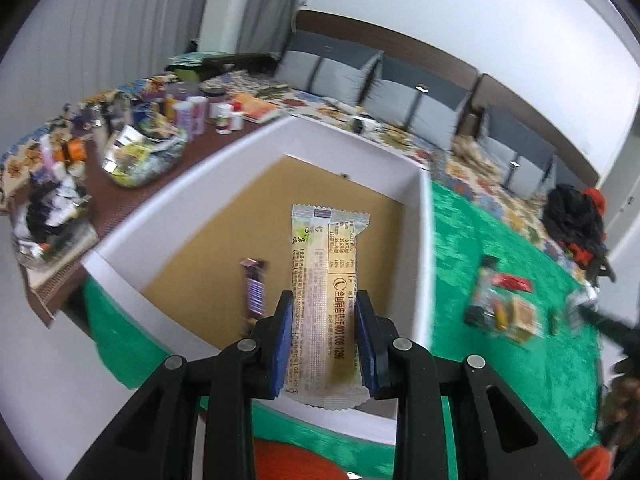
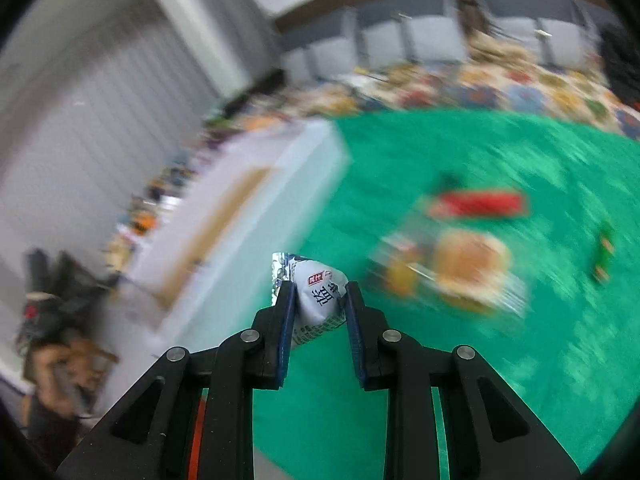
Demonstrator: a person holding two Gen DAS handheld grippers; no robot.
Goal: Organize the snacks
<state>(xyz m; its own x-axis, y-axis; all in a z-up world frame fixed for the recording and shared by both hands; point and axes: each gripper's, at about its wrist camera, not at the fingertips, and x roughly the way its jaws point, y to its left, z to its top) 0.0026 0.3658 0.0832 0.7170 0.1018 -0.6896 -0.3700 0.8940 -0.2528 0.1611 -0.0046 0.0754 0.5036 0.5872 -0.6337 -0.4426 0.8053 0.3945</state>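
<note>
I see a brown desk (image 1: 120, 216) on the left, then a white box (image 1: 256, 148) on a green cloth (image 1: 500, 280). My left gripper (image 1: 325, 300) tilts down over the box, jaws pinching a long snack bar (image 1: 326, 280). My right gripper (image 2: 316, 288) pinches a small white packet (image 2: 320, 292) above the cloth.
</note>
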